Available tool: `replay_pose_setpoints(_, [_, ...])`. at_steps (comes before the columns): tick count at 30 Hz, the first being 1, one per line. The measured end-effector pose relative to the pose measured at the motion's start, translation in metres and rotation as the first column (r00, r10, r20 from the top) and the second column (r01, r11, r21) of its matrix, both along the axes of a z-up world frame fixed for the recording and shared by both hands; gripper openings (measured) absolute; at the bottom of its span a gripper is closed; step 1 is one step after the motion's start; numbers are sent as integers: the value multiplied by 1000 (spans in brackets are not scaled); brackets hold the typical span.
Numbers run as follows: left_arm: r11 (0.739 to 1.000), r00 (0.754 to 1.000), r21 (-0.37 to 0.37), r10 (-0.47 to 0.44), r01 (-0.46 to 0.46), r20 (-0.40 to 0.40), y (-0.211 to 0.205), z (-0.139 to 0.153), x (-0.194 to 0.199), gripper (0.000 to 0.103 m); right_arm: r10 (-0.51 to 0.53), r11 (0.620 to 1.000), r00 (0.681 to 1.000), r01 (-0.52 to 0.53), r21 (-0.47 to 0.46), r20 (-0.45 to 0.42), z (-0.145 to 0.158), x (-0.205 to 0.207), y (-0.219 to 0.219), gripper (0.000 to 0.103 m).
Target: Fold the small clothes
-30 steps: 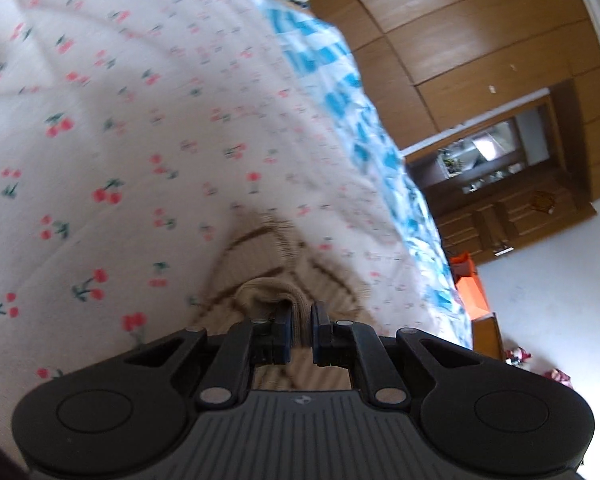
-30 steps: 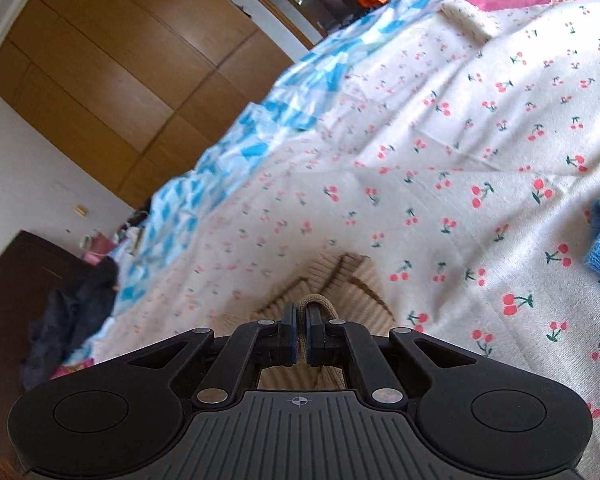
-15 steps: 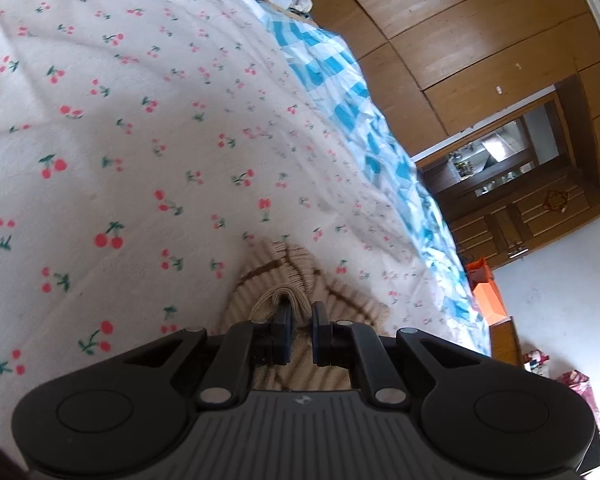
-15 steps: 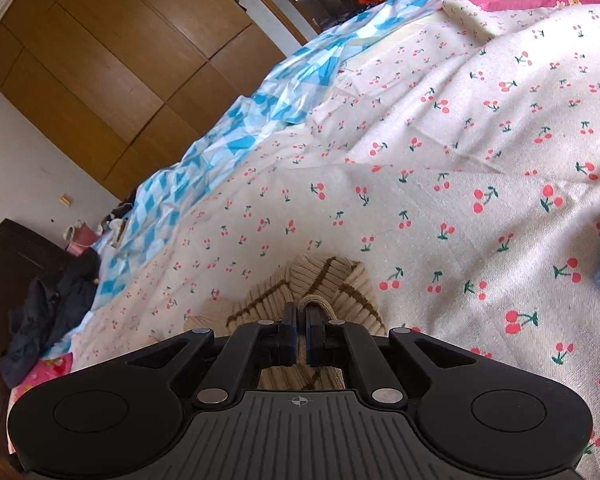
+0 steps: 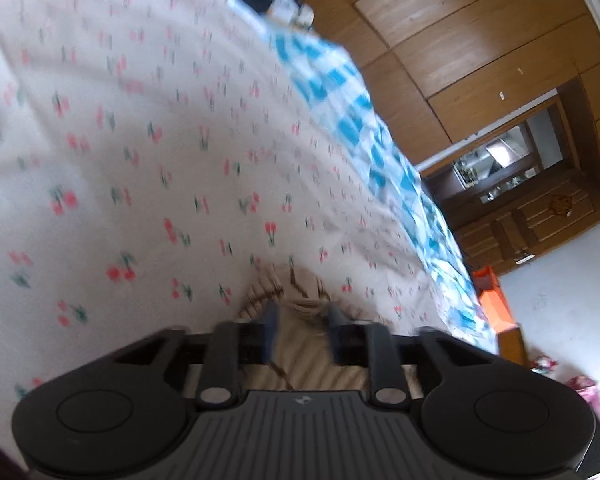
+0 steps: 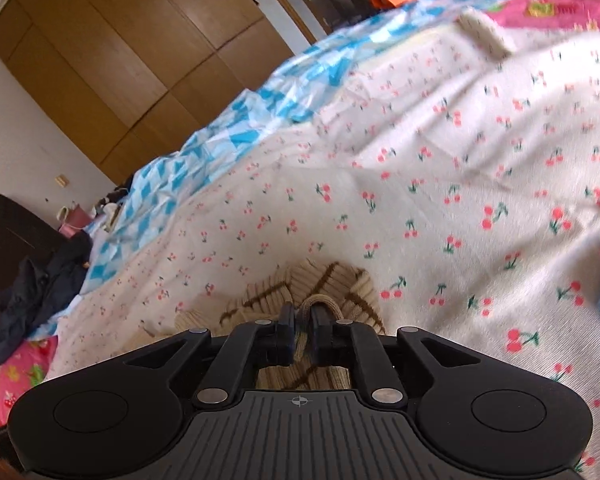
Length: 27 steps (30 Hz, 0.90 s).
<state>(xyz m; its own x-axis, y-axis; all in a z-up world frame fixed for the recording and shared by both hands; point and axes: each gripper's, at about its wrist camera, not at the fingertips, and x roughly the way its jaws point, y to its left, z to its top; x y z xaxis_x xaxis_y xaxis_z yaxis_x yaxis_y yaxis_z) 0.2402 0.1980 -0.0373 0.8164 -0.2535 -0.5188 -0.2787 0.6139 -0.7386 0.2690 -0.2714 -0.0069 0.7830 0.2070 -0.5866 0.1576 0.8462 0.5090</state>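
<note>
1. While spreading apart just now, left gripper (image 5: 300, 330) stands released, pads clear of the beige knit garment (image 5: 296, 368) lying between and under them.
2. Right gripper (image 6: 300, 334) has just been easing open too, yet narrow; knit cuff fold (image 6: 318, 306) sits between the pads, seemingly pinched.
3. Garment rests on the cherry-print sheet (image 6: 440, 200), bunched just before both tools, brown stripes showing.
4. Further out: blue checked cover (image 5: 364, 128) along the bed edge, wooden wardrobe (image 6: 112, 56) beyond.
5. Risk, judged: uneven letting-go could drag the fresh fold askew, one side freed and the other snagged on loose ribbing when lifted away.
</note>
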Motion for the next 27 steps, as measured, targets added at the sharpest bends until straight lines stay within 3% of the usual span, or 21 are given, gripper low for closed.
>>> replay_pose_setpoints(1, [999, 1000, 32, 15, -15, 9, 0, 6, -3, 51, -4, 1000, 1000, 4, -9, 11, 5, -2, -1, 12])
replay_pose_setpoints(6, [987, 997, 143, 64, -70, 45, -3, 32, -20, 57, 38, 999, 998, -36, -37, 59, 22, -20, 9, 13])
replay_pose_setpoints(10, [974, 998, 227, -2, -14, 68, -25, 41, -33, 59, 82, 988, 995, -72, -136, 63, 17, -27, 21, 22])
replay_pose_setpoints(14, [948, 996, 305, -85, 87, -20, -53, 26, -24, 60, 1, 984, 1000, -2, -177, -10, 1, -15, 6, 24])
replay_pose_setpoints(17, [928, 991, 362, -42, 86, -130, -57, 4, -19, 59, -39, 970, 998, 26, -241, -50, -6, -10, -7, 25])
replay_pose_setpoints(21, [929, 992, 369, 16, 31, -125, -47, -2, -28, 59, -41, 964, 998, 30, -263, -38, -2, -19, -14, 25])
replay_pose_setpoints(23, [918, 992, 396, 40, 11, -119, -48, 3, -32, 59, -4, 967, 1000, 5, -254, 4, 8, -29, -6, 25])
replay_pose_setpoints(27, [909, 994, 415, 79, -40, -78, -61, 17, -42, 59, 165, 967, 986, -158, -200, 16, 20, -31, 32, 25])
